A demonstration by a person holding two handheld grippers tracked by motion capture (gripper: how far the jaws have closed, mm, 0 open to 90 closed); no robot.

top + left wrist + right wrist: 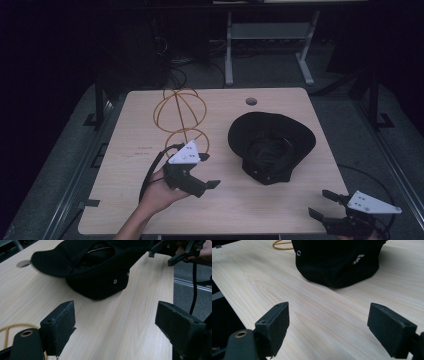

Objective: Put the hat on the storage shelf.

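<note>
We see two grippers held low over the bench [125, 200], and both are empty. The right gripper [327, 205] is at the near corner of the bench, on the near right side of the black hat [270, 142]. Its jaws are wide open, and bare wood lies between them in the right gripper view. The left gripper [202, 172] is to the left of the hat, near it but not touching. Its jaws are wide open too, and in the left gripper view they point at the hat [97, 272].

We think nothing is picked up yet. We are not told the job, so we guess the hat is the thing to grab. Next, a gripper needs to slide in to the soft edge of the hat and close on it.

The hat lies upside down like a bowl. We see only dark folds inside it.

Past the left gripper, to the left of the hat, stands an orange wire stand [181, 117] made of loops. Nothing hangs on it.
</note>
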